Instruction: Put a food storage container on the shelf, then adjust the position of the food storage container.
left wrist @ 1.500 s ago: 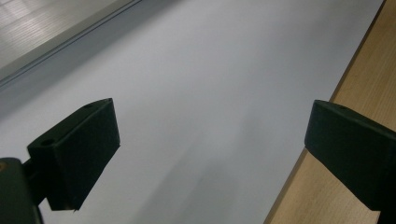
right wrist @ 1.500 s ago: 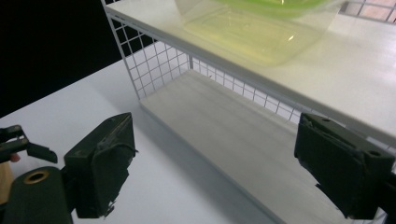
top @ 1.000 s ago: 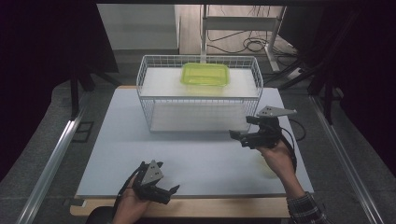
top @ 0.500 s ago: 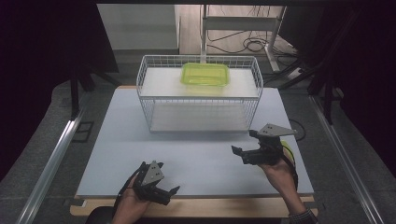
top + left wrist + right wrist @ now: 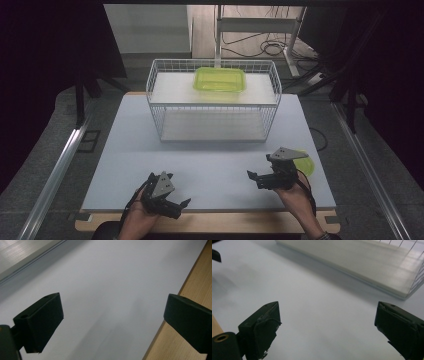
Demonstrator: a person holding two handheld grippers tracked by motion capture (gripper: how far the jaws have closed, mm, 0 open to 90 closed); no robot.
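Both claws are low over the near part of the white bench [image 5: 210, 160], and both are spread wide with nothing between the jaws. The left claw [image 5: 175, 202] sits right at the near edge, held in the person's left hand [image 5: 137, 220]; in the left gripper view the left claw [image 5: 112, 322] has its two black jaws far apart over bare white surface, with the wooden border strip [image 5: 192, 287] running up the side. The right claw [image 5: 255, 177] is over on the right side of the bench, gripped by the right hand [image 5: 295, 195], jaws released and pointing leftward across the bench — the right gripper view shows the right claw [image 5: 327, 327] gaping open over the white top, the wire basket [image 5: 412, 270] and its pale floor ahead. Just beside that right claw, on its outer side, lies a round yellow-green lid [image 5: 305, 162], partly hidden behind the claw's grey plate — whether they touch I cannot tell. Farther back stands the white wire basket [image 5: 150, 85], well apart from both claws, and inside it toward the far wall sits the yellow-green container [image 5: 220, 80], resting flat on the basket's floor.
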